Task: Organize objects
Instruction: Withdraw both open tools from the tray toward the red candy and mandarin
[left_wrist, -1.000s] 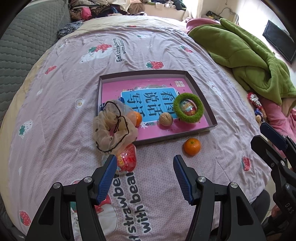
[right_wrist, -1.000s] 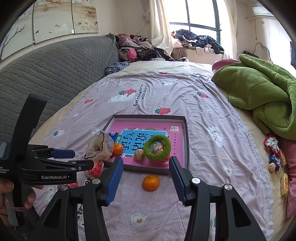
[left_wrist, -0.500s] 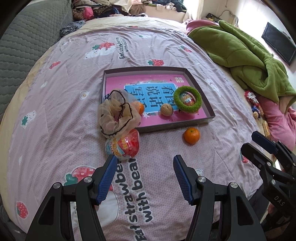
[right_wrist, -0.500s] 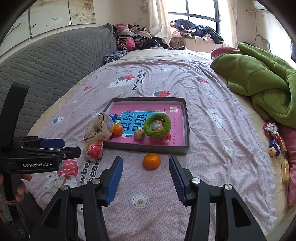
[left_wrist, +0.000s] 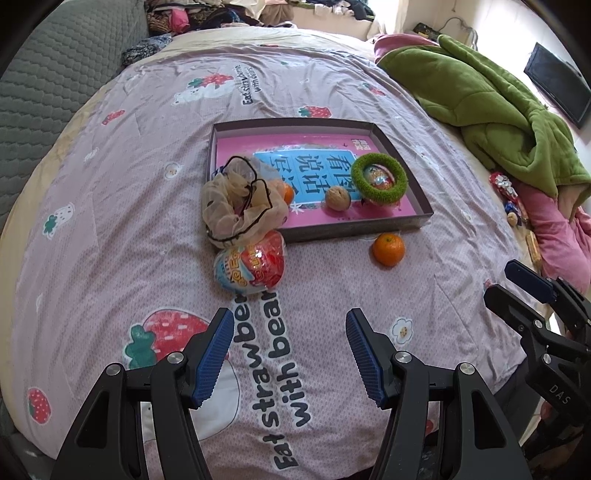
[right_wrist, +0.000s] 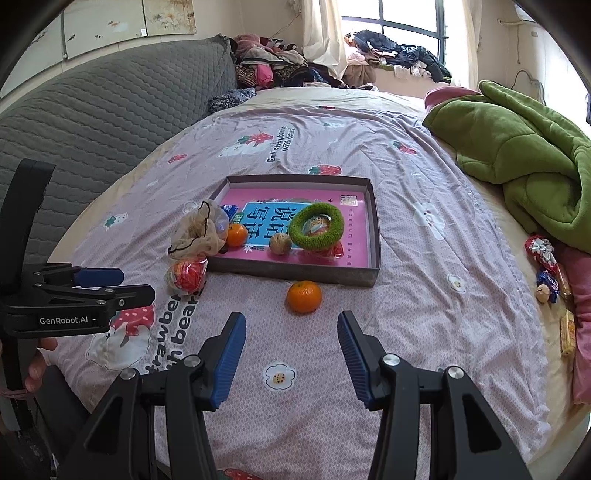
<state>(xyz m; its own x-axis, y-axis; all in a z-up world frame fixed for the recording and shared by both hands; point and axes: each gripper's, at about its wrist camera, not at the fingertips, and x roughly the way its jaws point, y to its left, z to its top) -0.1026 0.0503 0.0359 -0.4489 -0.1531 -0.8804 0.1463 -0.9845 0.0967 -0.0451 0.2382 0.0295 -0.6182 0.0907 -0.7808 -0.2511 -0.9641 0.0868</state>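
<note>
The bedspread (left_wrist: 110, 206) is pale lilac, dotted, printed with red strawberries, white bears and black lettering. The tray (left_wrist: 400, 149) has dark grey walls; the book (left_wrist: 236, 147) in it is pink with a blue panel of black characters. The ring (left_wrist: 379, 192) is fuzzy green, the nut (left_wrist: 338, 198) tan, the loose orange (left_wrist: 388, 249) bright orange. The mesh bag (left_wrist: 229, 206) is beige with a black drawstring. The packet (left_wrist: 251, 266) is red and yellow. The blanket (right_wrist: 517, 155) is green, the headboard (right_wrist: 92, 110) quilted grey. Both tools have black frames with blue ribbed pads (left_wrist: 218, 354).
</note>
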